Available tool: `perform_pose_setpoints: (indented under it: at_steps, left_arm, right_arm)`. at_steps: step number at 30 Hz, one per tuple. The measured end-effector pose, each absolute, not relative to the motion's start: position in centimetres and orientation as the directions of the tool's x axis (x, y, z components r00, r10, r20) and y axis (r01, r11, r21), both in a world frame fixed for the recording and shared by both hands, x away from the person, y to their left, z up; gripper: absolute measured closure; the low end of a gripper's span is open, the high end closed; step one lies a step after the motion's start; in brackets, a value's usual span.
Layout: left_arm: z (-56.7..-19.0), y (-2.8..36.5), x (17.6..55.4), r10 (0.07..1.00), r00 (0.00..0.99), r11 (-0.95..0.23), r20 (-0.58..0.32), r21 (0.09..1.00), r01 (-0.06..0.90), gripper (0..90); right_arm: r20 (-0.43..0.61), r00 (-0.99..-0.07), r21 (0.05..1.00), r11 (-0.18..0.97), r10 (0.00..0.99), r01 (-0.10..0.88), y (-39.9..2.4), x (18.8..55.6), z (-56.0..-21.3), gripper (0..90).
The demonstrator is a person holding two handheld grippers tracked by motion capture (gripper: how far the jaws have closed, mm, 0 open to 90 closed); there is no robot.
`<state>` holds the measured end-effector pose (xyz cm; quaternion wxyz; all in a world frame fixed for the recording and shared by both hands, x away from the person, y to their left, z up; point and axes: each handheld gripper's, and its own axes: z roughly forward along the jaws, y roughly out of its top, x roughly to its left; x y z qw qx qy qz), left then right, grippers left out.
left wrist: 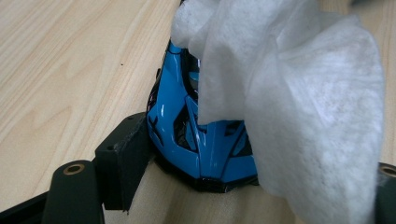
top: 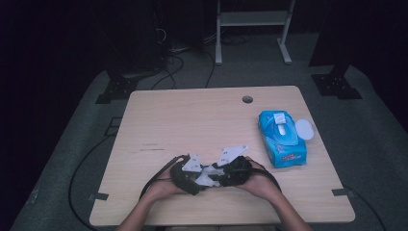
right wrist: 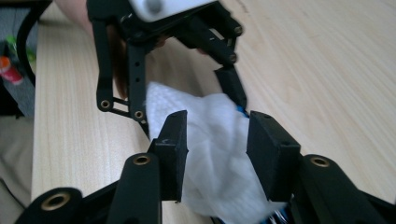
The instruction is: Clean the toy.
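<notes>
Near the front edge of the desk [top: 159, 115]: blue toy car [left wrist: 201, 140] clamped in the left hand-held gripper [top: 195, 180], white wipe [right wrist: 210, 144] draped over it. Right hand-held gripper [right wrist: 217, 144] apart, pads loose around the wipe. Better to regrip the wipe firmly, then rub along the body, keeping the car steady.

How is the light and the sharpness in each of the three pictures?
High view: dim, dark surroundings, the table evenly lit. Left gripper view: bright, glossy highlights on the blue toy car, the wipe close and soft. Right gripper view: the far left gripper blurred at the top.
</notes>
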<state>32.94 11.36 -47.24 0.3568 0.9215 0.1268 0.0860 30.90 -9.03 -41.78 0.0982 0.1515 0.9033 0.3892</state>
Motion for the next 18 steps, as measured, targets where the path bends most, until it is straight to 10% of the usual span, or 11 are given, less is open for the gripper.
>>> perform_pose_setpoints:
  at_steps: [8,18]
  left_arm:
    - [-47.2,11.4,32.9,0.295,0.953,-0.713,0.065,0.679,0.174,25.1]
    - [-47.2,11.4,32.9,0.297,0.953,-0.712,0.065,0.680,0.176,25.1]
  right_arm:
    - [-0.128,-0.935,0.676,0.719,0.331,0.162,-6.9,31.5,-43.9,60.1]
    - [-0.138,-0.909,0.683,0.703,0.393,0.200,-7.8,31.7,-44.0,85.7]
